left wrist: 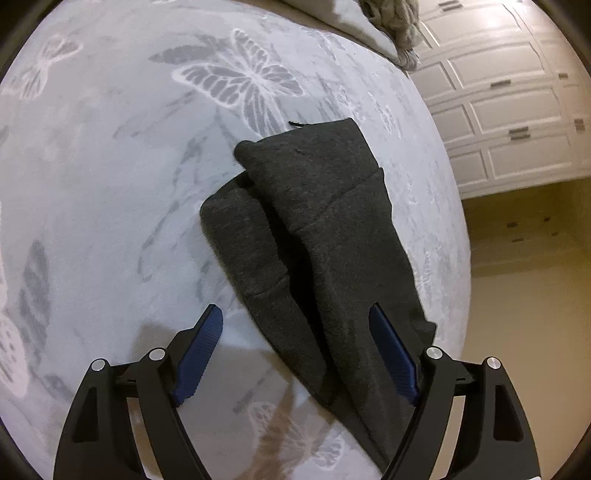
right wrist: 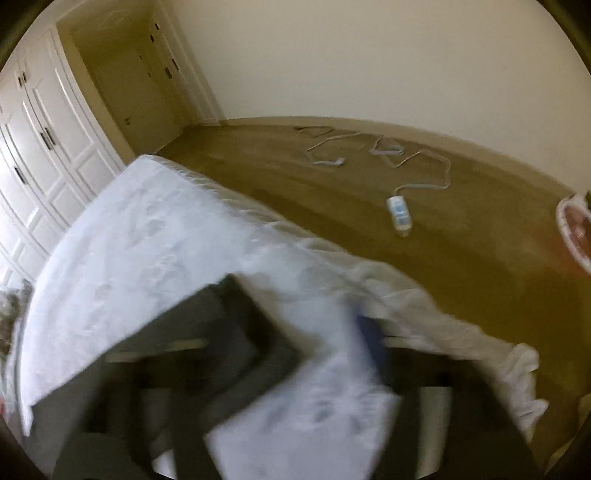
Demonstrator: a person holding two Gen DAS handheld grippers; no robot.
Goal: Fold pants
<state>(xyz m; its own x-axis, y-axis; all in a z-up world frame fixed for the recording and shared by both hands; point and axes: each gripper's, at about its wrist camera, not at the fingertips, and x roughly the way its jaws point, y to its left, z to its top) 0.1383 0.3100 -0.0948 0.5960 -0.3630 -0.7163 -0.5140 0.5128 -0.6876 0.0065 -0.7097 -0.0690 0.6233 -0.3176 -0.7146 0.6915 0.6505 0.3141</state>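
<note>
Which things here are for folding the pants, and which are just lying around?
For the job:
dark grey pants
butterfly blanket under them
left tool, open
right tool, blurred

Just lying about:
corded controller on the floor
grey knitted throw
white cupboards

The pants (left wrist: 314, 229) are dark charcoal grey on a pale grey bedspread (left wrist: 110, 177) patterned with white-and-grey butterflies, the left gripper (left wrist: 295, 321) is black with ribbed blue pads (left wrist: 201, 354), the wardrobe doors (left wrist: 509, 110) are white, and the floor (right wrist: 332, 192) is tan.
</note>
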